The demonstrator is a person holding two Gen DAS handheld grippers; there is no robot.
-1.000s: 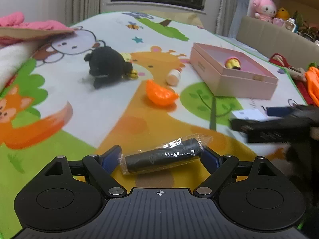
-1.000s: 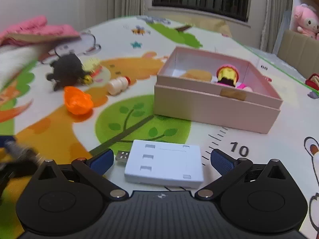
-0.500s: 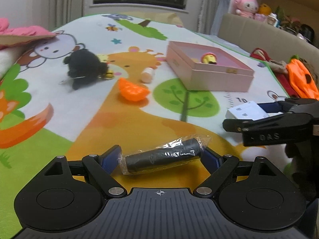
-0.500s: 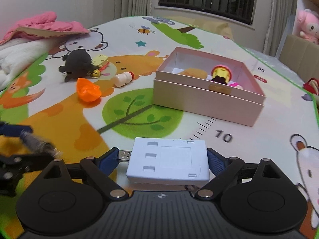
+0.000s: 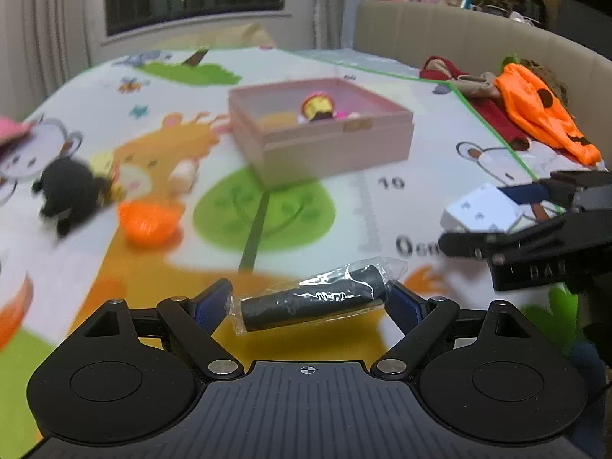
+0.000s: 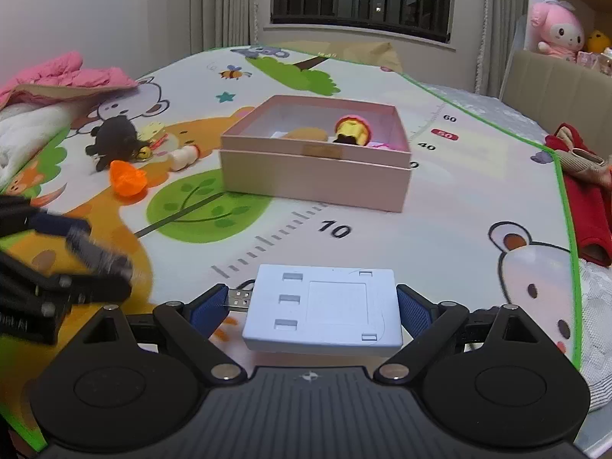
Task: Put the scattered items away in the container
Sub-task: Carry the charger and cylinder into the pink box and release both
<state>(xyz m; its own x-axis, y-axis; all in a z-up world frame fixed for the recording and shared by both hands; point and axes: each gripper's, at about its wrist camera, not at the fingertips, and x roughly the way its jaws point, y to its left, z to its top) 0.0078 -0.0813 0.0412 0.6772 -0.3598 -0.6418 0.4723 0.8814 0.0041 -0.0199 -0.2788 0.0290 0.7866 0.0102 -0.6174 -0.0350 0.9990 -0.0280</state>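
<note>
Both loads lifted off the mat (image 6: 440,229) since a second ago, closing on pink box (image 6: 313,179) mid-mat. Left gripper (image 5: 311,300) clamps wrapped black roll (image 5: 311,300); right gripper (image 6: 323,306) clamps white USB adapter (image 6: 323,306), probably. Drop-off next.

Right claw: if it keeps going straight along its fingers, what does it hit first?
Probably the near wall of the pink box. The right claw, shut on the white USB adapter, points across bare mat at it; height over the mat is unclear.
</note>
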